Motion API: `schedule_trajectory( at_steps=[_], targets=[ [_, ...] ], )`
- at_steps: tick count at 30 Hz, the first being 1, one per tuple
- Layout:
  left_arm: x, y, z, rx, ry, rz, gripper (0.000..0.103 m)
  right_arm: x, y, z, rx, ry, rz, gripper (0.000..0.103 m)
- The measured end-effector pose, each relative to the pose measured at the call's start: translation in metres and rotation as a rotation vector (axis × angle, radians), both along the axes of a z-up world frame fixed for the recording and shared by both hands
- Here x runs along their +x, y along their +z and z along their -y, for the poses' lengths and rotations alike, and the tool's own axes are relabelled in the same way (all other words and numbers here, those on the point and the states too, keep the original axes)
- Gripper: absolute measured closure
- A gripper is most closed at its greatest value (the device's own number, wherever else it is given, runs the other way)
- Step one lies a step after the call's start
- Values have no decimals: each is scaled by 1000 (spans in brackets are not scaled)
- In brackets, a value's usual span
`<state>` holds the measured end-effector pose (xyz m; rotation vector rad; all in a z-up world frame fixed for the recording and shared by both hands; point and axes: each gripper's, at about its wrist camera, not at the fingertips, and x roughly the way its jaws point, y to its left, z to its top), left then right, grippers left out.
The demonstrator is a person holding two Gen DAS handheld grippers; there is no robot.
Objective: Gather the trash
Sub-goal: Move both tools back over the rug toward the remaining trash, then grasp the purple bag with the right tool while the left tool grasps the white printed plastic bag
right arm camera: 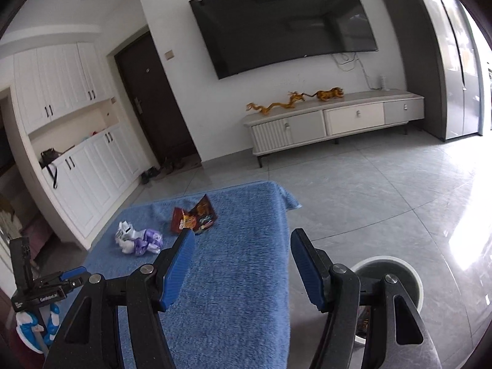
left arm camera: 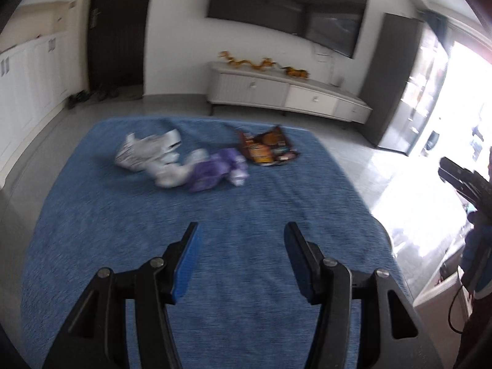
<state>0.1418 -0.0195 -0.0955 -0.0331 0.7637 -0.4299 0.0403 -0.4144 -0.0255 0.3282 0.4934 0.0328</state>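
On the table: a blue cloth [left arm camera: 215, 246] covers the top, and three pieces of trash lie near its far end.
White wrapper [left arm camera: 144, 150]: crumpled, farthest to the left of the three in the left wrist view.
Purple wrapper [left arm camera: 215, 169]: crumpled, touching the white one, in the middle of the group.
Red snack packet [left arm camera: 267, 147]: torn open and flat, just beside the purple wrapper on its right.
Left gripper [left arm camera: 241, 230]: jaws spread wide with nothing between them, hovering above the near half of the cloth, well apart from the trash.
Right gripper [right arm camera: 243, 236]: jaws also spread and empty, over the cloth's right edge.
Bin [right arm camera: 412, 273]: round and white-rimmed, on the tiled floor just beside the table, partly hidden behind the right gripper.
Far wall: a dark TV [right arm camera: 283, 21] above a low white cabinet [right arm camera: 332, 120].
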Motion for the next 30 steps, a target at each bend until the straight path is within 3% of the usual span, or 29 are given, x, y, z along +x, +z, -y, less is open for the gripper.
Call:
schedule_trajectory(
  at_steps=[6,10,15,24,30],
  targets=[
    [38,-8,-29,31,94,-11,49,28,-11,-16,-7,44,-38,40],
    [68,-8,-31,65,122,9,43,54,-18,-26,-8,72,-62,39],
    [111,-17,-22,110,121,9,43,89,-30,-41,-7,129,-95,39],
    [192,-50,-6,206,121,-27,43,154,-66,-95,34,322,-178,38],
    [224,-65,-11,192,115,-58,43,199,-91,-150,68,471,-238,33]
  ],
)
